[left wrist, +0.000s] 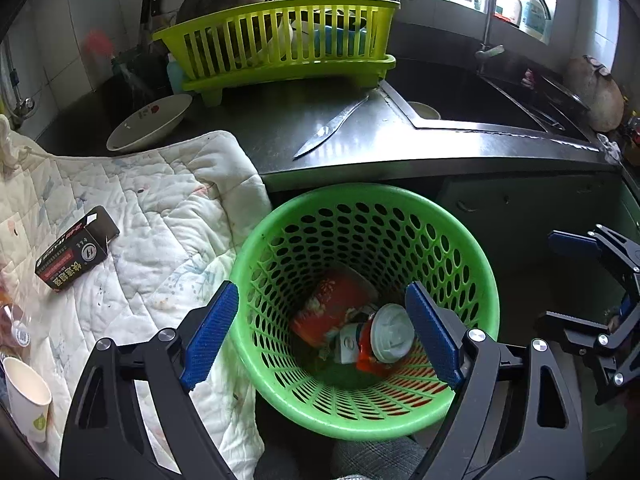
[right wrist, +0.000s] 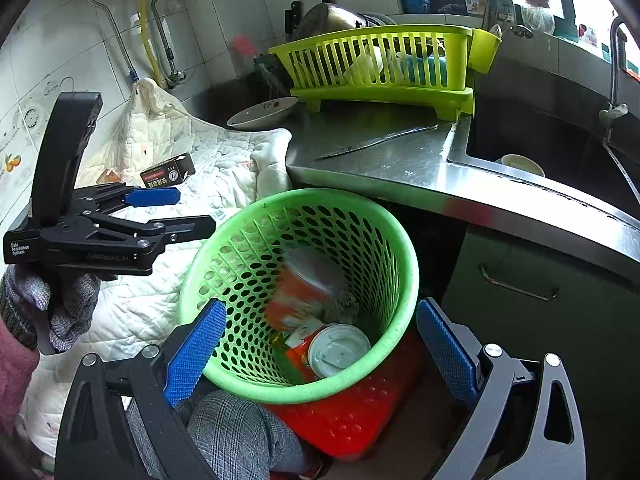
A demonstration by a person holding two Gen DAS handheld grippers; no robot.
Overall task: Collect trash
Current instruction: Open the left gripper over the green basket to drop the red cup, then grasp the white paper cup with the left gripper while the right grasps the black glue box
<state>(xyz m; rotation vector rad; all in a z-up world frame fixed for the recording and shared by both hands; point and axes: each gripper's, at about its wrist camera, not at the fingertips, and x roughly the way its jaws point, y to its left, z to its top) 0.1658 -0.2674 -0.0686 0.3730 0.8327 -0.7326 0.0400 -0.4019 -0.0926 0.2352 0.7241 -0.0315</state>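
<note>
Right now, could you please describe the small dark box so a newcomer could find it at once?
Left of the green basket, a white quilted cloth drapes over the counter. The dark box lies flat on it, the only dark, red-labelled thing there.

The left gripper [right wrist: 176, 212] body bears white lettering "Data Acquisition System"; the dark carton [left wrist: 76, 248] carries Chinese print too small to read.

Green perforated basket [left wrist: 472, 264], lime slatted dish rack [left wrist: 280, 40], white quilted cloth [left wrist: 160, 208], blue-padded fingers [left wrist: 210, 336], red stool [right wrist: 360, 420].
</note>
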